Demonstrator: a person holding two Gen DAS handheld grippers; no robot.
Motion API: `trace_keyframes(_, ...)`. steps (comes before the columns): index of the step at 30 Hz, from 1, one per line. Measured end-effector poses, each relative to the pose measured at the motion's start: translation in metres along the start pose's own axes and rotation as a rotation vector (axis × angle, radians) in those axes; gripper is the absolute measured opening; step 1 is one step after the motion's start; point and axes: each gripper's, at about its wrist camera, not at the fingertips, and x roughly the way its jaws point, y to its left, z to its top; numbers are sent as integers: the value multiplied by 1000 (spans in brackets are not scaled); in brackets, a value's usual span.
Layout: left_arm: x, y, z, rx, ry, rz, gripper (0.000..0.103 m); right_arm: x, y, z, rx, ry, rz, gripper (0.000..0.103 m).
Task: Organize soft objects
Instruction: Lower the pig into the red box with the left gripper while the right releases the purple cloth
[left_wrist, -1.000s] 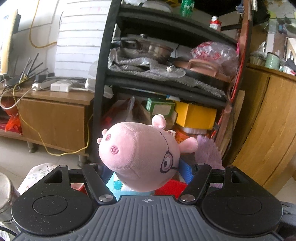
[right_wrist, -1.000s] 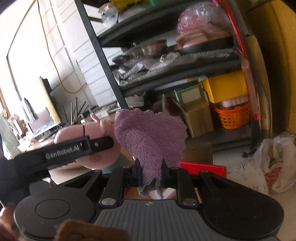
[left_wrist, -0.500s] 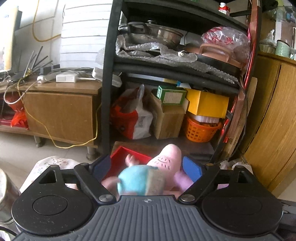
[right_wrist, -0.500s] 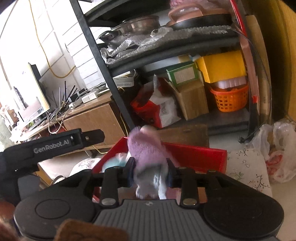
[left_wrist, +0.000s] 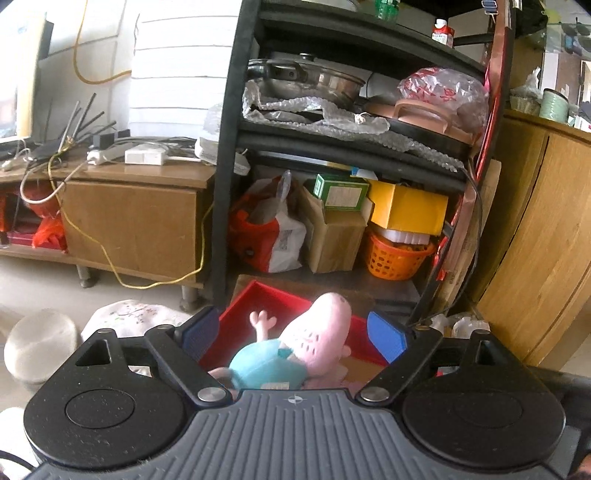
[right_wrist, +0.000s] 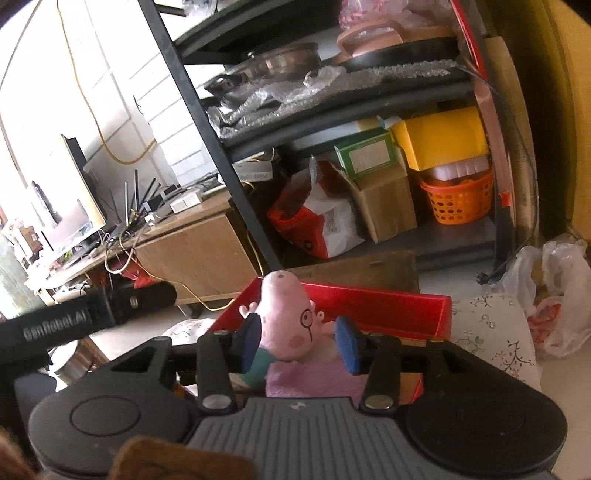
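The left gripper (left_wrist: 293, 330) was seen with its jaws opening wide, its blue pads clear of the pink plush pig (left_wrist: 314, 339) lying below in the red box (left_wrist: 266, 295). The right gripper (right_wrist: 297, 343) was opening too, narrower, nothing pressed between its pads; the purple cloth (right_wrist: 314, 380) was dropped in the box beside the pig. A black shelf (left_wrist: 229, 147) stood behind.

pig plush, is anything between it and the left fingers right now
Nothing visible. The pig plush lies in the red bin, in the open gap of the left gripper, whose jaws are opening; neither pad touches it. The purple cloth lies beside it.
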Motion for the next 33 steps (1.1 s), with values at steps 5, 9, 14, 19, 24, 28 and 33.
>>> trace_keyframes(5, -15, 4, -7, 1, 2, 3, 85, -15, 3, -6, 7, -9, 14, 17)
trace_keyframes(9, -22, 4, -11, 12, 0, 10, 86, -21, 5, -11, 5, -5, 13, 17)
trace_keyframes(14, -29, 4, -17, 15, 11, 6, 86, -26, 8, -17, 3, 1, 18, 17)
trace_keyframes(19, -39, 6, -25, 24, 18, 5, 87, -32, 12, -25, -9, 12, 23, 17)
trace_keyframes(24, -50, 10, -32, 28, 24, 7, 87, -38, 15, -34, -9, 23, 31, 18)
trace_keyframes(28, -57, 13, -36, 31, 27, 10, 87, -44, 19, -41, -17, 30, 42, 18)
trace_keyframes(33, -66, 12, -43, 53, 23, 18, 87, -47, 23, -48, -18, 41, 50, 19)
